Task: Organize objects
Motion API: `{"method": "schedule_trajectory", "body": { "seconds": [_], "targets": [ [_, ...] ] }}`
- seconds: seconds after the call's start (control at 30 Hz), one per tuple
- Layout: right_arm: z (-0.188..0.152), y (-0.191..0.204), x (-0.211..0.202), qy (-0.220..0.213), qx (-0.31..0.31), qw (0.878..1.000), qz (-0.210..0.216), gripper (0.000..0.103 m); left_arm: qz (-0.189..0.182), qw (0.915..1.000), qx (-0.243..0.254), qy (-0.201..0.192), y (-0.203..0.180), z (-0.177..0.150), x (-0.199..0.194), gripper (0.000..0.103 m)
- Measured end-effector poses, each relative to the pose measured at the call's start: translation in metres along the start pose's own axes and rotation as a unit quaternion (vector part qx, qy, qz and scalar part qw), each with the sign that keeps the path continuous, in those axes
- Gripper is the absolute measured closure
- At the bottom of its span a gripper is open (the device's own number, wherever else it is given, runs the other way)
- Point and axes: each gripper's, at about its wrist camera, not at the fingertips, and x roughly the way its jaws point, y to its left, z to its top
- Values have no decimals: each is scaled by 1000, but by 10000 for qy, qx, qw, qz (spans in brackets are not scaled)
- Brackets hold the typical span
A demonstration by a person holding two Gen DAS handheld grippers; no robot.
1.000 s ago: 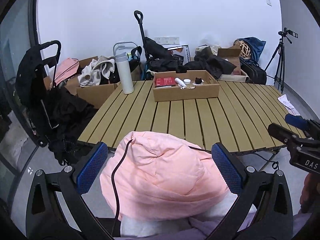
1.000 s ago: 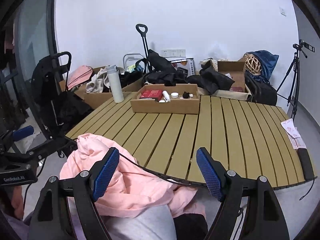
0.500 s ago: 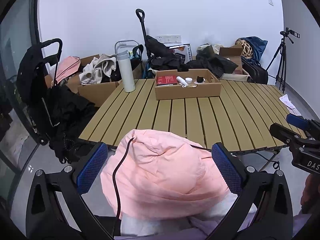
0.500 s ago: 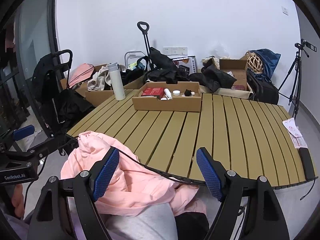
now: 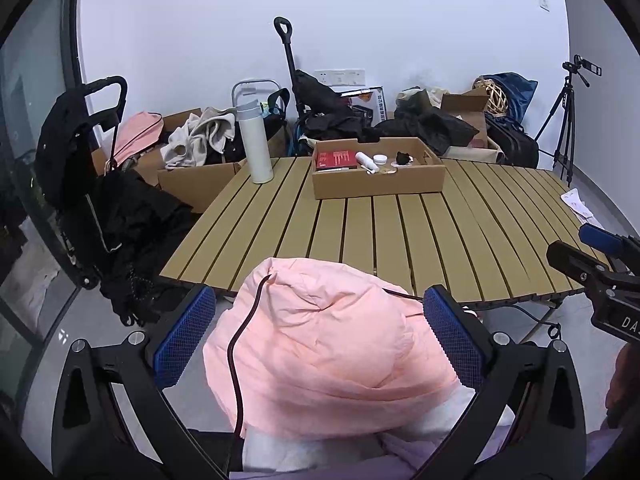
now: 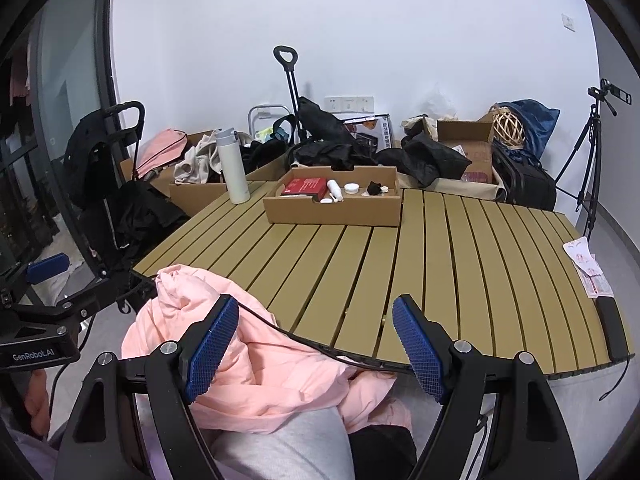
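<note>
A slatted wooden table (image 5: 400,236) (image 6: 440,248) holds a shallow cardboard box (image 5: 378,186) (image 6: 332,210) with a red booklet (image 5: 335,159) (image 6: 303,187), a white tube, a small white jar and a black item. A tall white bottle (image 5: 256,140) (image 6: 233,168) stands left of the box. My left gripper (image 5: 320,336) is open and empty, held over a pink garment (image 5: 328,352) (image 6: 248,364) below the table's near edge. My right gripper (image 6: 316,348) is open and empty beside the same garment. A dark cable (image 5: 240,344) runs across the garment.
Papers (image 6: 586,268) and a black flat object (image 6: 612,332) lie at the table's right edge. Cardboard boxes with clothes (image 5: 200,140), black bags, a trolley handle (image 5: 286,44), a stroller (image 5: 80,152) and a tripod (image 5: 568,120) crowd the back wall and left side.
Both views have shifted slightly: the table and box sit a little lower and farther in frame. Both grippers stay open over the pink garment.
</note>
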Motion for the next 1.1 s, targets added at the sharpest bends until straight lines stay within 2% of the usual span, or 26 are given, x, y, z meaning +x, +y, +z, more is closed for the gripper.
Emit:
{"method": "schedule_trajectory", "body": {
  "seconds": [0.8,1.1],
  "targets": [
    [2,1,-2,-35,-28,10000,27,20,20,10000,2,18,0,-1,0,0],
    [1,-2,2,56,-11,9999,-119,20,77,9999,21,96,4,-2,5,0]
  ]
}}
